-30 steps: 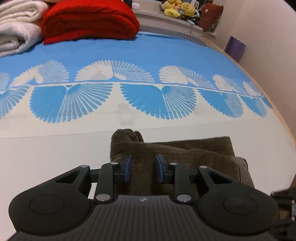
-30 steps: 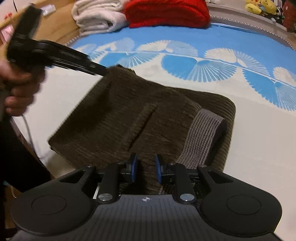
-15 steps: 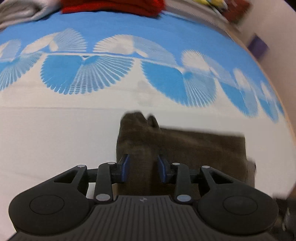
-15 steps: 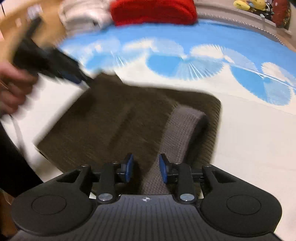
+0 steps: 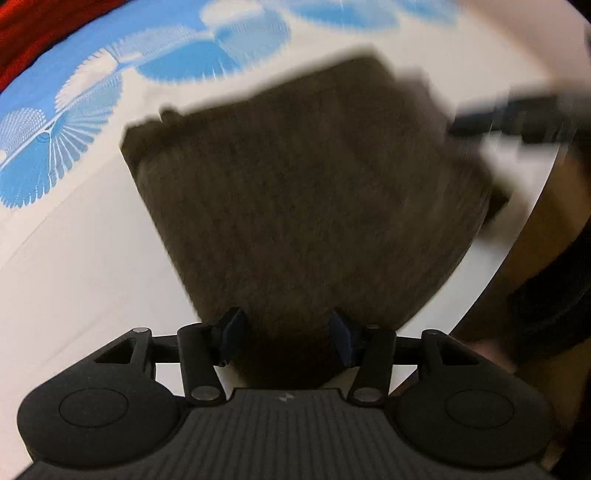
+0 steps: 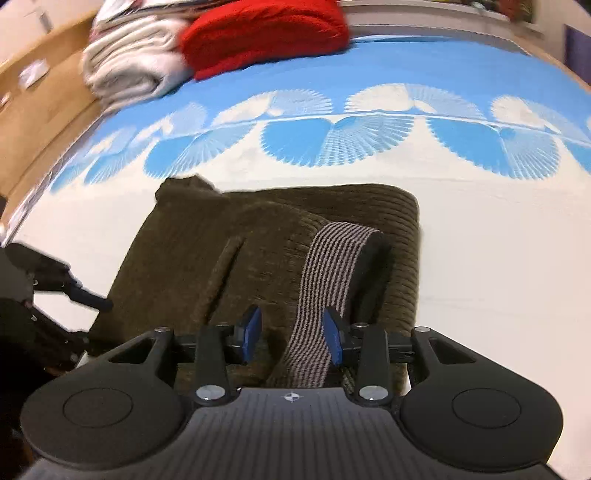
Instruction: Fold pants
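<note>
Here, dark brown corduroy pants [image 6: 280, 258] lie folded into a compact, roughly square bundle on a bed [image 6: 498, 266], on its plain white part near the front edge. Beyond them a band of blue fan shapes crosses the cover, then solid blue. At the far end sit a folded red blanket [image 6: 266, 33] and pale towels [image 6: 129, 74].

The striped grey waistband [image 6: 332, 284] shows on top of the bundle, curling over at its far end, with brown layers stacked beneath it.

The right gripper [image 6: 291, 338] points down at the near edge of the pants. Its jaws are opening, about half wide; the waistband runs between the blue pads, which do not press on it.

The left gripper [image 5: 284, 338] looks steeply down on the bundle from the other side, in a blurred view. Its jaws are also opening, wider than the right's, with brown cloth below and between them but nothing pinched. It also shows at the left of the right view, just beside the bundle's edge.

The folding looks nearly or fully done: the pants are already a small, flat stack and both grippers are letting go. At most, a stray corner at the far left and the curled waistband might want tidying.
</note>
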`<action>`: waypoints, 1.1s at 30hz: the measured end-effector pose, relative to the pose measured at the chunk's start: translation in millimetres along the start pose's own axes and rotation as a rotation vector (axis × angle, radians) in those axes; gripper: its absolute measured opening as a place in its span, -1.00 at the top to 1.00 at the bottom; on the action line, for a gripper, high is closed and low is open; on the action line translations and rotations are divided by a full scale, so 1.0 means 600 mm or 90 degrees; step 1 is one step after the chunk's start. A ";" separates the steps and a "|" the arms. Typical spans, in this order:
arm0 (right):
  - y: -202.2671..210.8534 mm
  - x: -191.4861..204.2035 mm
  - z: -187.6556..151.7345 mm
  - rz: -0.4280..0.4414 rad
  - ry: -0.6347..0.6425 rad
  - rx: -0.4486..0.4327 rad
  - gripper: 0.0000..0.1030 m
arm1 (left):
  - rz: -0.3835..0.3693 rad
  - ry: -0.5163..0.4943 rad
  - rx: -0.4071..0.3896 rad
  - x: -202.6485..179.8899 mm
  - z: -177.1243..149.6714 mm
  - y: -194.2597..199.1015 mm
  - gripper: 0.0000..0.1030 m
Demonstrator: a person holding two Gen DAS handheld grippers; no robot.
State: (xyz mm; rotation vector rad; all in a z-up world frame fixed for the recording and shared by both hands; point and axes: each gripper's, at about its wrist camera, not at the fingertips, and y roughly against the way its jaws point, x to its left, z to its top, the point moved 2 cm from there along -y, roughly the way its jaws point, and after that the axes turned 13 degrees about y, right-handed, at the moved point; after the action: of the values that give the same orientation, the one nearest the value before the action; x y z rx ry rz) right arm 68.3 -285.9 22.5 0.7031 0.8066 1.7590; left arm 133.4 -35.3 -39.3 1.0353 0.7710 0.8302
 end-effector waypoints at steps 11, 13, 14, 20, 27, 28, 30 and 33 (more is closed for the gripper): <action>-0.034 -0.062 -0.024 -0.086 -0.108 0.049 -0.48 | -0.003 0.337 -0.075 0.126 0.067 0.016 -0.63; -0.051 -0.073 -0.037 -0.054 -0.151 0.047 -0.64 | -0.011 0.367 -0.067 0.140 0.066 -0.003 -0.65; -0.059 -0.081 -0.041 -0.046 -0.174 0.051 -0.75 | -0.014 0.379 -0.055 0.144 0.066 -0.017 -0.65; -0.092 -0.105 -0.048 0.026 -0.267 0.063 -0.85 | -0.089 0.401 -0.009 0.160 0.068 -0.080 -0.65; -0.099 -0.102 -0.042 0.039 -0.223 0.046 -0.72 | -0.146 0.380 -0.016 0.155 0.078 -0.113 -0.62; -0.097 -0.100 -0.039 0.040 -0.217 0.039 -0.59 | -0.148 0.379 -0.016 0.152 0.081 -0.120 -0.61; -0.091 -0.097 -0.034 0.042 -0.207 0.025 -0.36 | -0.137 0.375 -0.023 0.147 0.088 -0.125 -0.45; -0.081 -0.092 -0.024 0.028 -0.186 -0.002 -0.07 | -0.129 0.357 -0.037 0.143 0.093 -0.117 -0.13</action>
State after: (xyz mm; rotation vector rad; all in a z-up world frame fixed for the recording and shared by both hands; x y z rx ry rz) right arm 100.5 -329.1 -29.2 0.9553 0.5921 1.6473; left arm 237.0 -3.4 -100.0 0.6574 1.2939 0.9717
